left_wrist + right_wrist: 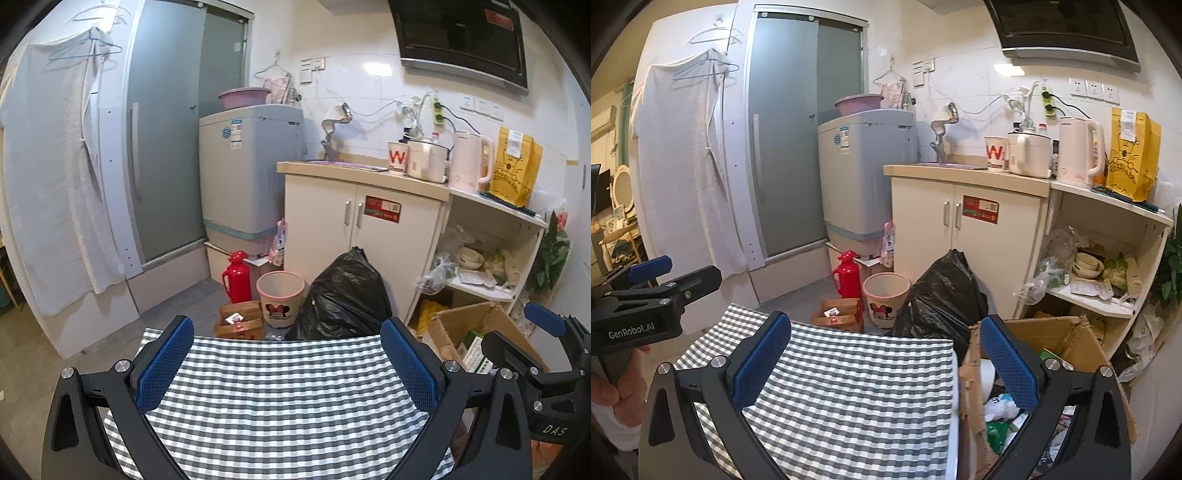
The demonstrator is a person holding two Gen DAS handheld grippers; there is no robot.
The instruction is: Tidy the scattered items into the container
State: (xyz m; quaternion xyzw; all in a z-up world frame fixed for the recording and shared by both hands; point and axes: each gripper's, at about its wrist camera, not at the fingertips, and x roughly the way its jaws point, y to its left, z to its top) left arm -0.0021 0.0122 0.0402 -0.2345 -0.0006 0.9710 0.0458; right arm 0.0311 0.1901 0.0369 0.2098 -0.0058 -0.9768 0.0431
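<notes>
Left gripper (pixel 287 363) and right gripper (pixel 886 360) are held empty, jaws spread, above checked tablecloth (pixel 280 398); cardboard box (pixel 1067 343) alongside.

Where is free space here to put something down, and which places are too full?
The checkered tablecloth is bare from the left gripper out to its far edge. The right gripper, also open, overhangs its right edge. Crowded: the cardboard box right of the table, the floor beyond around the black bag and pink bin, and the countertop.

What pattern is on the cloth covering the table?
A grey and white checked pattern on the tablecloth, clearest in the left wrist view.
</notes>
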